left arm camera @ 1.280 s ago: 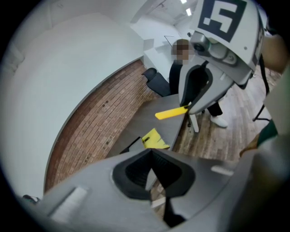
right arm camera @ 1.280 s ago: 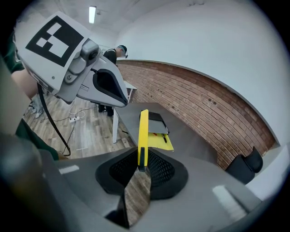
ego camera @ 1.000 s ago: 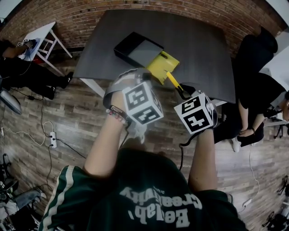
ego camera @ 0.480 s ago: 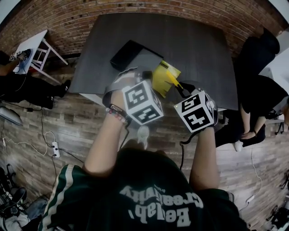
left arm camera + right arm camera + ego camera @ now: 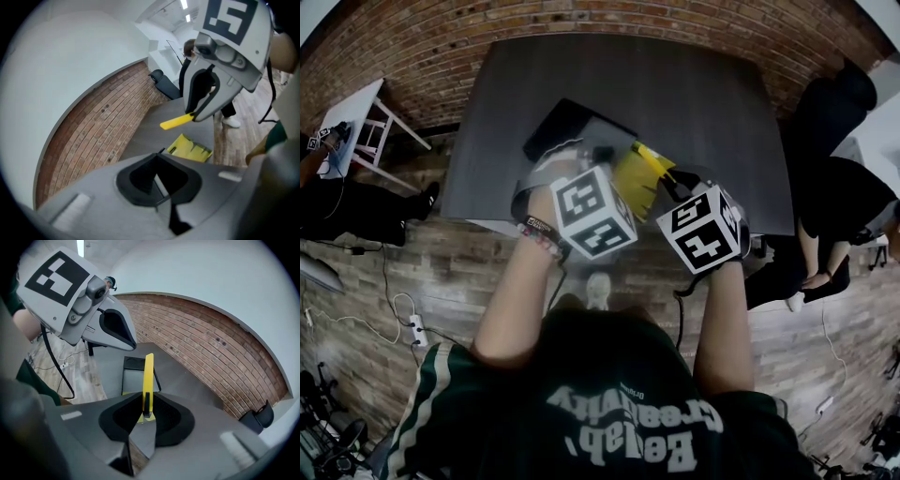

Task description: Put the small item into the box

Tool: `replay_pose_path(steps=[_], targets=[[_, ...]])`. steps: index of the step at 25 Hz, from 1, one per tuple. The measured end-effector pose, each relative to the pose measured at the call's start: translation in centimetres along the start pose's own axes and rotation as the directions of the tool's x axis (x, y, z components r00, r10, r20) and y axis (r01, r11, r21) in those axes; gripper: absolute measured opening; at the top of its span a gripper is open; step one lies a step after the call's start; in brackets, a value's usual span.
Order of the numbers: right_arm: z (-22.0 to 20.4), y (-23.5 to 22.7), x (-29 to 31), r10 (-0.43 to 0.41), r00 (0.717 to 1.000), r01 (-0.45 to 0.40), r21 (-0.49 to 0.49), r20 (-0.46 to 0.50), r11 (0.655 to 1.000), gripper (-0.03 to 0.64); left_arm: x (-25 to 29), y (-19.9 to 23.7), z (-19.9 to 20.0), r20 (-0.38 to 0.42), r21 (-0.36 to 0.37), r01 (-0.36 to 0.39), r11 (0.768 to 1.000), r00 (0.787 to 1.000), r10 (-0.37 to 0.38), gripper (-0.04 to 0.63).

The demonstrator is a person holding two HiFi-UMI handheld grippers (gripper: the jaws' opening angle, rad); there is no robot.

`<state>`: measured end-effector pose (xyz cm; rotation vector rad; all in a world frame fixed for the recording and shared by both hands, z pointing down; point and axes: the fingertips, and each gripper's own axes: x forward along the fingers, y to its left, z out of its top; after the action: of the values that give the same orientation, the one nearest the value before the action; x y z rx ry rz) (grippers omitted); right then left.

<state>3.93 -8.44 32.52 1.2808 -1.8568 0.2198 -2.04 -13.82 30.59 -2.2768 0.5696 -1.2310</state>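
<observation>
small item: thin yellow strip (image 5: 148, 376). judged light, fairly stiff, smooth, so may slip or pivot. best pinched flat across faces near one end.
right tool (image 5: 146, 414) narrow, clamped on strip's lower end; rest sticks out ahead above worktop (image 5: 183, 378), near box (image 5: 133, 376), not yet in it.
left tool (image 5: 161, 190): jaws together, empty.

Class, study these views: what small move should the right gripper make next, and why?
Probably carry the right gripper forward toward the black box. Its jaws are shut on the yellow strip, and the box lies ahead of it on the table, not yet reached.
</observation>
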Motion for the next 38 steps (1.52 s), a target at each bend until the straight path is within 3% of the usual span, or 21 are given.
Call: replay_pose_path(steps=[20, 38], targets=[[1.5, -3.7, 4.0, -0.026, 0.999, 0.027, 0.046, -0.025, 0.999, 0.072, 4.7, 3.4, 0.5, 0.039, 0.038, 0.047, 0.998, 0.998, -0.048, 0.003], [0.6, -5.2, 7.1, 0.013, 0.998, -0.01, 0.046, -0.062, 0.999, 0.072, 8.3, 3.5, -0.1, 0.023, 0.008, 0.085, 0.996, 0.996, -0.085, 0.003]])
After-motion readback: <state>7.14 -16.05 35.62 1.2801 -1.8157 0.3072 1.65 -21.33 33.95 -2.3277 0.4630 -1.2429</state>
